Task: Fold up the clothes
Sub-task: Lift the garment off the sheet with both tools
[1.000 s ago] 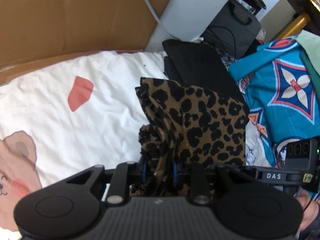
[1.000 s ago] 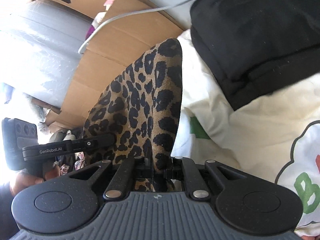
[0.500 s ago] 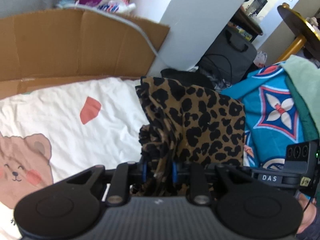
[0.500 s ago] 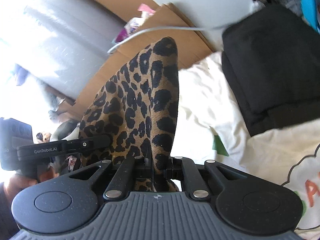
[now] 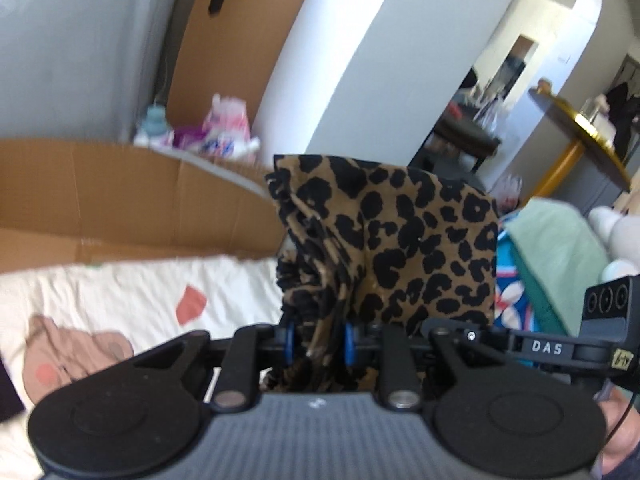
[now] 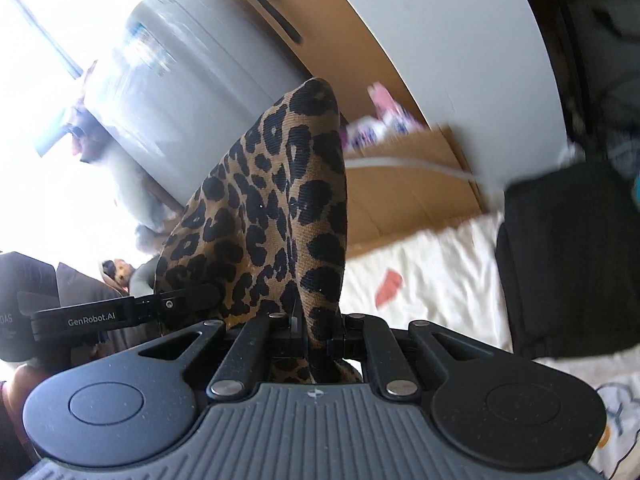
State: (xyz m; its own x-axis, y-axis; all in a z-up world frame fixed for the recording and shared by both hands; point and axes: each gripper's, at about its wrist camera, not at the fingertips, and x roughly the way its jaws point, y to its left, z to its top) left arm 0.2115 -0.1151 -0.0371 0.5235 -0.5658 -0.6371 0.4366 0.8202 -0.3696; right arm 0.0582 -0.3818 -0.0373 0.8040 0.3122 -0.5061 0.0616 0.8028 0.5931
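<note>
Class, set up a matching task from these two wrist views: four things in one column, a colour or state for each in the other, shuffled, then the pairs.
Things:
1. leopard-print garment
2. folded garment
3. cardboard
4. bedsheet

Descriptions:
A. brown, standing behind the bed
B. white with a bear print
C. clamped in both tongs
D. black, lying on the bed

Pairs: 1-C, 2-D, 3-A, 4-B

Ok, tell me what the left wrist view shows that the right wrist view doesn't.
Only the left wrist view shows the blue patterned cloth, the green cloth, the round gold-edged table and the bear print on the sheet. Only the right wrist view shows the black folded garment and the bright window. Both show the leopard-print cloth, pinched by the left gripper and the right gripper, plus the cardboard and white sheet.
</note>
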